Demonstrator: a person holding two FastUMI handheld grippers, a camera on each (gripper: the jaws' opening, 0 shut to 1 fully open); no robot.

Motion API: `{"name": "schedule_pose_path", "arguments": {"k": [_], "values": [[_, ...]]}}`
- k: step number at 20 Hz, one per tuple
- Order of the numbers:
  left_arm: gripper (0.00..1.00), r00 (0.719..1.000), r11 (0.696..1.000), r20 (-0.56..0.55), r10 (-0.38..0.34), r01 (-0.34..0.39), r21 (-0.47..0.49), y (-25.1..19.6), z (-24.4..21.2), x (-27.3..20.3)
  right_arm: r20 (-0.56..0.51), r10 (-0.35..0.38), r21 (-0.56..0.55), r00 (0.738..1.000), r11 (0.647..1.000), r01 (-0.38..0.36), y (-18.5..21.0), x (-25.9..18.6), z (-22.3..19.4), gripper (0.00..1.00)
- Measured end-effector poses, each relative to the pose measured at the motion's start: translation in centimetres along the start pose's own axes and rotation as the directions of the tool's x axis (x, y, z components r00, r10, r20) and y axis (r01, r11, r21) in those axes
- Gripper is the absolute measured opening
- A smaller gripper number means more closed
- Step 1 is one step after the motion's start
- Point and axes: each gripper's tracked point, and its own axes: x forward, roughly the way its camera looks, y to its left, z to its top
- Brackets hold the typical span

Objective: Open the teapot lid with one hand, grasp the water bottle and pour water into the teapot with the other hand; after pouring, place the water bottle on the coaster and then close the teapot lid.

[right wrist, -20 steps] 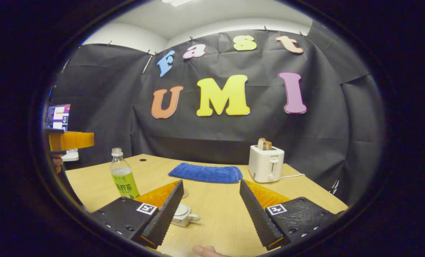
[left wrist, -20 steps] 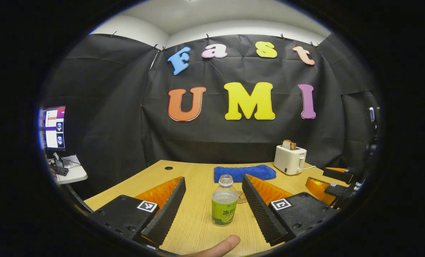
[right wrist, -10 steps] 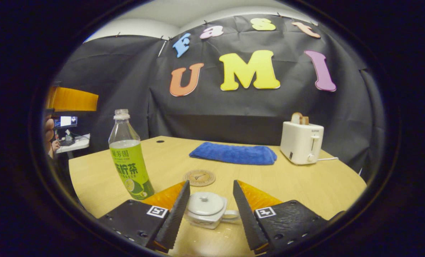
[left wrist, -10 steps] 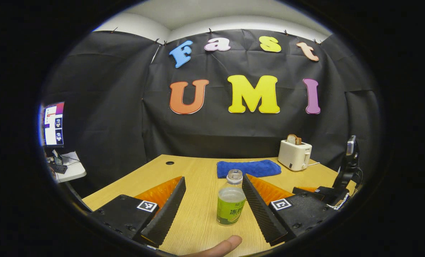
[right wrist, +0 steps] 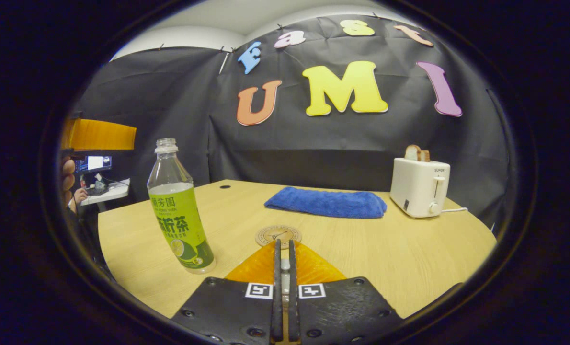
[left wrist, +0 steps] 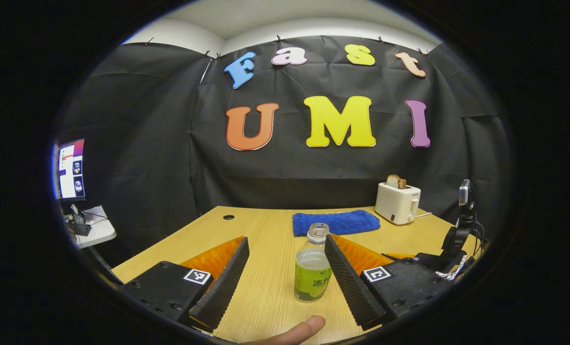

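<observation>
Currently the right gripper (right wrist: 282,261) is nearly closed on something pale, probably the hidden teapot's lid knob; a shallow pinch could slip. Left gripper (left wrist: 285,275) stands wide, its far finger crowding the uncapped water bottle (left wrist: 313,270), risking a topple.

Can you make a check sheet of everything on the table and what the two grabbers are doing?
Surface: wooden table, dry as far as seen.
Job's things: water bottle upright and part full; coaster bare; teapot hidden under the right gripper.
Clutter: blue cloth; toaster with bread in it.
Grippers: left gripper has its jaws wide open around the bottle, not gripping it. Right gripper has its jaws pinched on a small pale piece, likely the lid knob.
Cables: toaster cord at the table's far edge.
Surroundings: black cloth wall; monitor over a side desk.
</observation>
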Motion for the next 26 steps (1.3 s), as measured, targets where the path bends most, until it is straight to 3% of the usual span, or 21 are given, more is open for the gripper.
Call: {"name": "schedule_pose_path", "arguments": {"k": [10, 17, 23, 26], "values": [[0.99, 1.000, 0.999, 0.002, -0.018, 0.018, -0.038, 0.5, -0.6, 0.9, 0.038, -0.008, 0.007, 0.999, 1.000, 0.007, 0.0, -1.1, 2.3, 0.00], [0.99, 0.998, 0.997, 0.029, -0.062, 0.064, -0.041, -0.9, -2.1, 0.9, 0.107, -0.059, -0.011, 0.992, 0.998, 0.061, -2.8, -6.7, 6.8, 0.00], [0.99, 0.991, 0.995, 0.091, -0.094, 0.090, 0.040, -2.3, -5.5, 0.9, 0.148, -0.128, 0.017, 0.981, 0.992, 0.127, -6.6, -11.8, 8.0, 0.00], [0.99, 0.989, 0.992, 0.076, -0.126, 0.127, -0.008, -3.0, -7.3, 1.8, 0.154, -0.139, 0.024, 0.978, 0.990, 0.137, -7.2, -12.7, 7.8, 0.00]]}}
